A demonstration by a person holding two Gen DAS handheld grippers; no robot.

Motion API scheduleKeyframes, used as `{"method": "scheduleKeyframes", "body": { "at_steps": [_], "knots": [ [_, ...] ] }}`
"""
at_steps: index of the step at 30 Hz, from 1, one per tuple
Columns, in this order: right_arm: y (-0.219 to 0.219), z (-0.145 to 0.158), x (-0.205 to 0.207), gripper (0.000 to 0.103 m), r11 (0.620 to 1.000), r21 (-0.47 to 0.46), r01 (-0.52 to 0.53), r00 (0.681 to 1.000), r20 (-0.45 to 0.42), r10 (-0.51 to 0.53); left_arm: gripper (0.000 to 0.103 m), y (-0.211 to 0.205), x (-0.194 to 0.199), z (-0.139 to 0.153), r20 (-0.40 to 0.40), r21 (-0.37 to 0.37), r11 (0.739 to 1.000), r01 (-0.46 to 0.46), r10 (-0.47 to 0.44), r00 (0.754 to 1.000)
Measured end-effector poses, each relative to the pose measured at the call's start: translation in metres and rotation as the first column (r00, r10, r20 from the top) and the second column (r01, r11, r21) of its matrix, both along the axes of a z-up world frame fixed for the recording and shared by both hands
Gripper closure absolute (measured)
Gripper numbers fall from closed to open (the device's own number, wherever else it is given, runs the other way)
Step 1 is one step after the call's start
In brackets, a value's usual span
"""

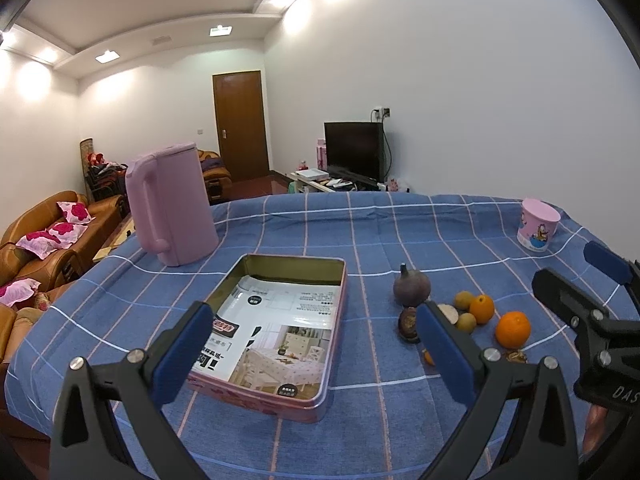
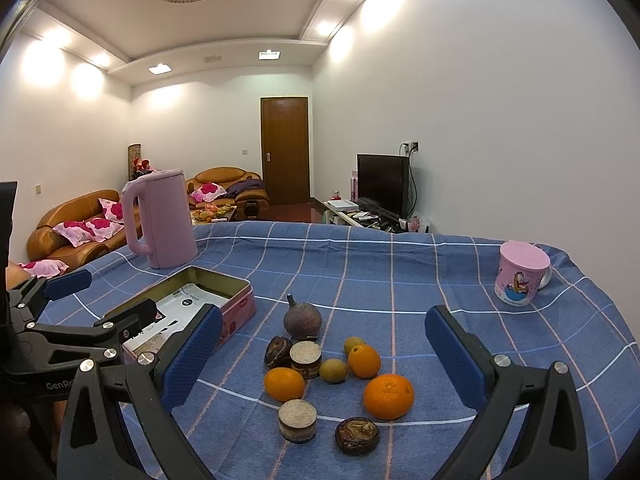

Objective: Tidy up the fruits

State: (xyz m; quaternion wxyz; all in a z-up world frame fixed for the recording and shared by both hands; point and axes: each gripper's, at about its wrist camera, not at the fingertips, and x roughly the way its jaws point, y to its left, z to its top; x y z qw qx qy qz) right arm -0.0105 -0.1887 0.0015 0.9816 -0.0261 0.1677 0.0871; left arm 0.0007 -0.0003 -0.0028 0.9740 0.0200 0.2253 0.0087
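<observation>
a loose cluster of fruits lay on a table (image 2: 400,264) covered with a blue checked cloth, none of them inside the tin. at the far end of the cluster stood a dark purple fruit with a stem (image 2: 302,320). in front of it sat two small yellow-green fruits (image 2: 333,370), three oranges, the largest orange (image 2: 388,396) nearest the right side, two dark wrinkled brown fruits (image 2: 357,435), and two short cut pieces with pale flat tops (image 2: 297,420). the pieces lay close together, some touching.

just to the left of the cluster lay an open rectangular pink tin (image 1: 276,332), lidless, with a printed leaflet flat on its bottom and no fruit in it.

the left hand-held gripper (image 1: 316,352) hung above the near end of the tin, its blue-padded jaws spread wide and holding nothing. the right hand-held gripper (image 2: 324,364) hung above the fruit cluster, also spread wide and empty, with the fruits showing between its fingers.

farther back on the left of the table stood a tall pink kettle (image 2: 160,220) with its handle facing left. at the far right of the table stood a pink cartoon mug (image 2: 520,278) with a lid. beyond the table were brown leather sofas with pink cushions, a wooden door and a dark television.
</observation>
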Motion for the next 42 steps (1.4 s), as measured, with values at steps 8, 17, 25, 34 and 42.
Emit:
{"method": "scheduleKeyframes", "body": {
  "at_steps": [8, 17, 25, 34, 42],
  "knots": [
    [0.0019, -0.0022, 0.0002, 0.001, 1.0, 0.007, -0.001, 1.0, -0.009, 0.001, 0.0, 0.0034, -0.0014, -0.001, 0.0, -0.005, 1.0, -0.003, 0.003, 1.0],
    [0.0001, -0.0048, 0.0026, 0.001, 1.0, 0.012, -0.004, 1.0, -0.019, 0.004, 0.0, 0.0038, -0.0027, -0.0017, -0.001, -0.002, 1.0, -0.007, 0.007, 1.0],
    [-0.0006, -0.0057, 0.0031, 0.001, 1.0, 0.018, -0.004, 1.0, -0.022, 0.005, 0.0, 0.0038, -0.0027, -0.0017, -0.002, -0.002, 1.0, -0.006, 0.006, 1.0],
    [0.0, -0.0061, 0.0025, 0.001, 1.0, 0.018, -0.007, 1.0, -0.025, 0.007, 0.0, 0.004, -0.0034, -0.002, -0.002, -0.002, 1.0, -0.006, 0.006, 1.0],
    [-0.0002, -0.0063, 0.0028, 0.001, 1.0, 0.019, -0.006, 1.0, -0.026, 0.006, 0.0, 0.0041, -0.0036, -0.0022, -0.003, -0.001, 1.0, -0.006, 0.006, 1.0]
  ]
}}
